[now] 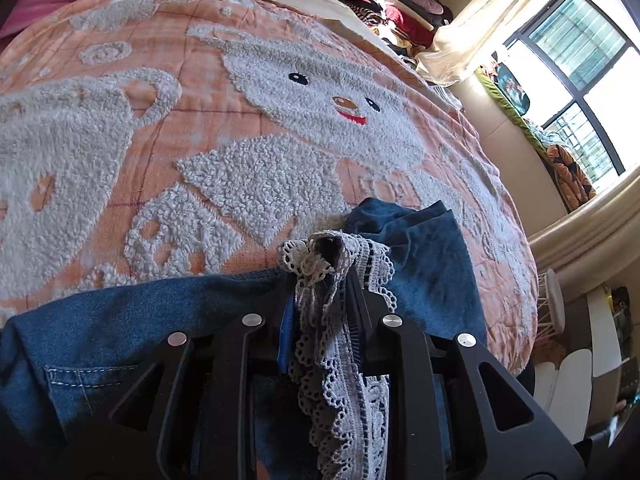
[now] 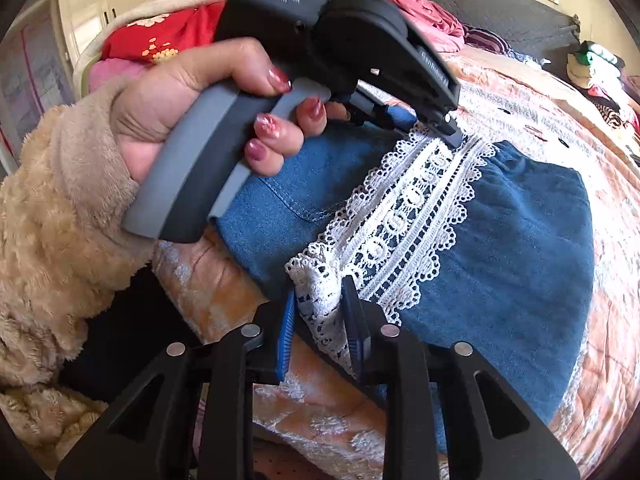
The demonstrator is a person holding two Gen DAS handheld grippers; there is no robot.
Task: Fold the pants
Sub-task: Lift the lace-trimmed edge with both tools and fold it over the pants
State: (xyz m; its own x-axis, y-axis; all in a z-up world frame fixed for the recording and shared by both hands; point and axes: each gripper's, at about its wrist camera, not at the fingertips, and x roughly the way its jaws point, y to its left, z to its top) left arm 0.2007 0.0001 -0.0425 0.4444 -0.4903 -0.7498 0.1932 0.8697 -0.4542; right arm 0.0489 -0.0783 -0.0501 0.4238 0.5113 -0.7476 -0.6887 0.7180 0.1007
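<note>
- Two grippers were in use, one per hand.
- The right gripper [image 2: 320, 312] stood nearly closed, its two jaws pinching one end of the lace trim [image 2: 404, 216].
- The left gripper [image 1: 320, 276] was likewise nearly closed, clamped on the other end of that one band.
- One pair of denim pants [image 2: 512, 264] lay on the bedspread [image 1: 168, 92], the cloth bunched between both tools.
- One hand [image 2: 192, 96] in a fleece sleeve [image 2: 52, 216] gripped the left tool's handle.
- One window [image 1: 576, 80] stood beyond.
</note>
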